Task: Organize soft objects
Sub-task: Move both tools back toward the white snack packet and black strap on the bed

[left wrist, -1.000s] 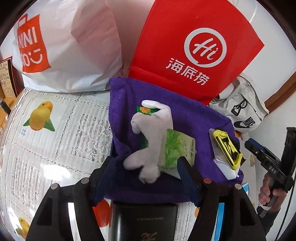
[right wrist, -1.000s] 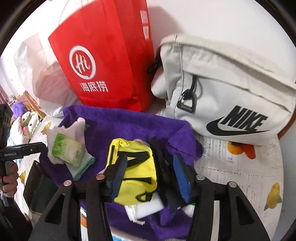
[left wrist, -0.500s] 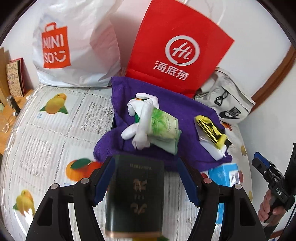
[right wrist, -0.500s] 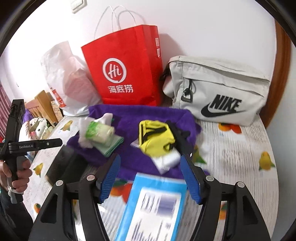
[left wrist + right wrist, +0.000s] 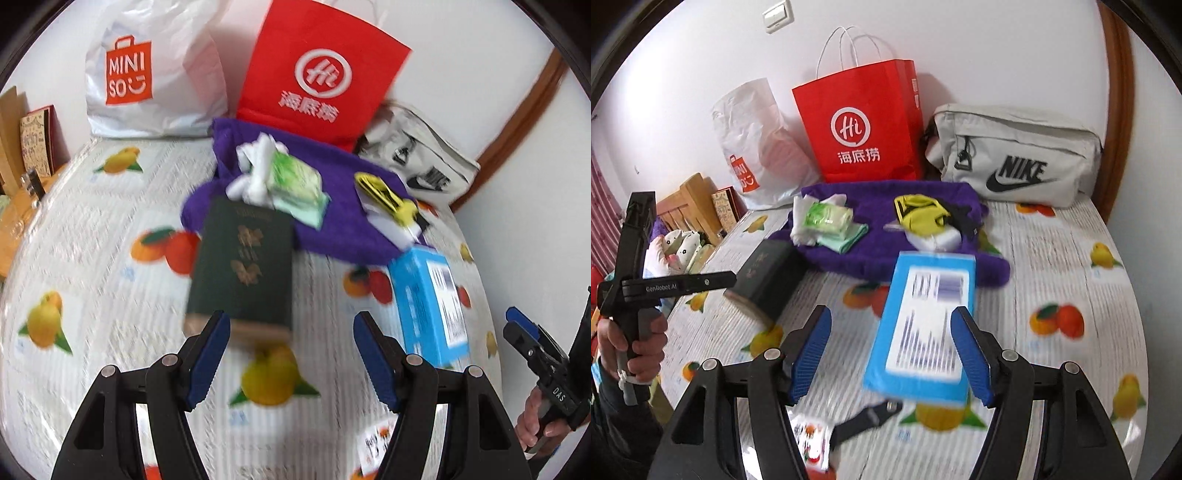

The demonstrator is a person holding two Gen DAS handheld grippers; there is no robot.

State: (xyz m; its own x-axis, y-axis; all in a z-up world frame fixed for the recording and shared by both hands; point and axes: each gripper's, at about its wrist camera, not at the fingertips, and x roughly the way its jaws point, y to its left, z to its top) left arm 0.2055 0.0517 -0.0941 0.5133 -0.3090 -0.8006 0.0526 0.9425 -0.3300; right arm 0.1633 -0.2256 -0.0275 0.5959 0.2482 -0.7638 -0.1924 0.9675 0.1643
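Pullback | I've drawn both claws back from the purple towel [image 5: 886,236]; left gripper [image 5: 291,350] and right gripper [image 5: 892,350] gape empty | soft pile sits on towel, by green book [image 5: 243,266] and blue box [image 5: 923,321] | sorting looks done.

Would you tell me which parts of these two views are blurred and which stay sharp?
Left wrist view: the dark green book and fruit-print tablecloth are motion-smeared, the fingers crisp. Right wrist view: the blue box label is smeared, the red paper bag sharp.
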